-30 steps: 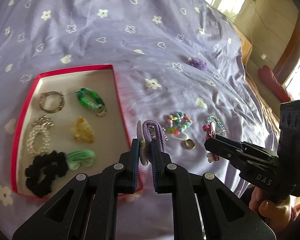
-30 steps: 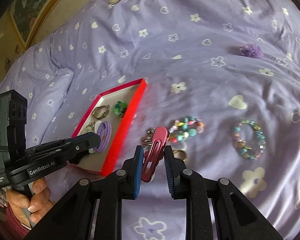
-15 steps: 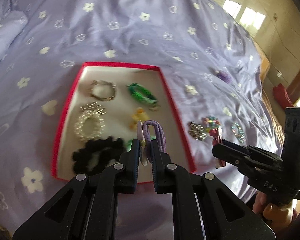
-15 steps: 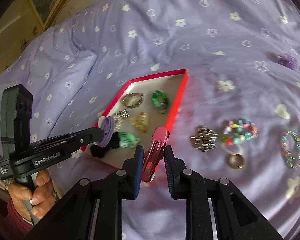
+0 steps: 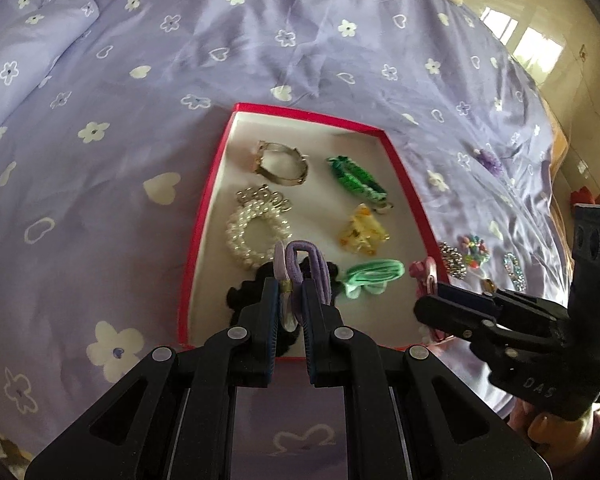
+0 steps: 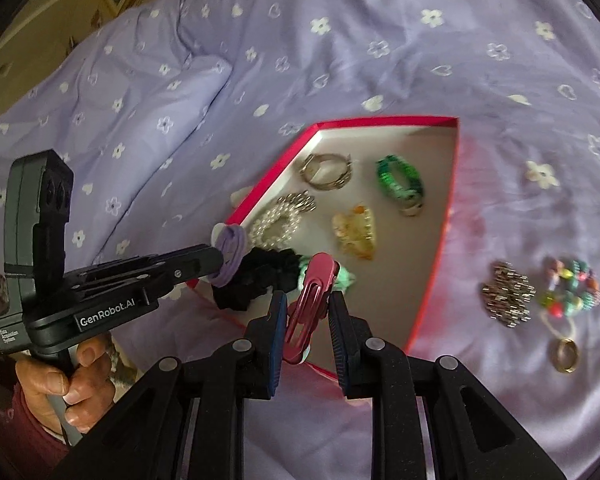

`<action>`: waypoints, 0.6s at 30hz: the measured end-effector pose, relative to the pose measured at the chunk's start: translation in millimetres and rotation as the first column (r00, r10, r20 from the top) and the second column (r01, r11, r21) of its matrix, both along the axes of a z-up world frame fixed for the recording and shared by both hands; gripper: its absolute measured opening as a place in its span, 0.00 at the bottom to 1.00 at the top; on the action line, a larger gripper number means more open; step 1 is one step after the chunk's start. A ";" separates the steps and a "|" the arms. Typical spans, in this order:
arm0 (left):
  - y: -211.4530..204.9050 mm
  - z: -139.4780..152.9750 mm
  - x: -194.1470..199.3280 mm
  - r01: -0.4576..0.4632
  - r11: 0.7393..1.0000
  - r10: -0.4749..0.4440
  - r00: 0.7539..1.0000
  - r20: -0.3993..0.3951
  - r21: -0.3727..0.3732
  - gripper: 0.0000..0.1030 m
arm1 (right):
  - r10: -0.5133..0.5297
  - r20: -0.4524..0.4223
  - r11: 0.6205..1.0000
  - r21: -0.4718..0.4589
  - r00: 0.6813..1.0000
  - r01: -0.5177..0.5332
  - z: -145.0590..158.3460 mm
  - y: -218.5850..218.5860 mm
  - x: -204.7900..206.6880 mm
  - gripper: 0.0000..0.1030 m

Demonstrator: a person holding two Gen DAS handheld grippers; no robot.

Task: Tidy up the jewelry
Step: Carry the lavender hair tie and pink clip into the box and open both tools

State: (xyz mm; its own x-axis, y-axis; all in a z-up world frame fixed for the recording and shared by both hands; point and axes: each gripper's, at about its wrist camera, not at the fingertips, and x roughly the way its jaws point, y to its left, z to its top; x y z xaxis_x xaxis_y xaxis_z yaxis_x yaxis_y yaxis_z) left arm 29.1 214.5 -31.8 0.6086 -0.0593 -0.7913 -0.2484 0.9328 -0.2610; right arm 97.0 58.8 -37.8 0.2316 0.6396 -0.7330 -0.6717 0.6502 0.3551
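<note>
A red-walled tray (image 5: 204, 208) (image 6: 440, 240) lies on the purple bedspread and holds several pieces: a metal bangle (image 5: 281, 163), a green bracelet (image 5: 356, 178), a pearl bracelet (image 5: 256, 236), a yellow claw clip (image 5: 362, 234), a black scrunchie (image 6: 256, 276) and a mint hair tie (image 5: 374, 276). My left gripper (image 5: 289, 292) is shut on a purple hair tie (image 5: 306, 266) above the tray's near end. My right gripper (image 6: 307, 304) is shut on a pink hair clip (image 6: 310, 300) above the tray's near edge.
On the bedspread right of the tray lie a silver bead cluster (image 6: 508, 294), a colourful bead bracelet (image 6: 570, 288) and a gold ring (image 6: 566, 355). A purple flower piece (image 5: 488, 160) lies farther off. A pillow fold (image 6: 148, 92) is at the left.
Both grippers have moved left from the loose jewelry to over the tray, each still holding its piece. The tray now sits centred in both views.
</note>
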 end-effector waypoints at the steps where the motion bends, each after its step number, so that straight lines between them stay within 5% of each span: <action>1: 1.1 -1.4 0.8 -0.001 1.000 0.001 1.000 -0.003 0.001 0.09 | 0.006 -0.005 1.000 -0.011 1.000 -0.006 -3.7 3.7 1.6 0.20; 18: 6.3 -27.5 14.7 0.012 0.999 -0.010 0.998 -0.061 0.030 0.11 | 0.028 -0.011 0.994 -0.102 1.000 -0.029 -26.9 22.5 19.1 0.21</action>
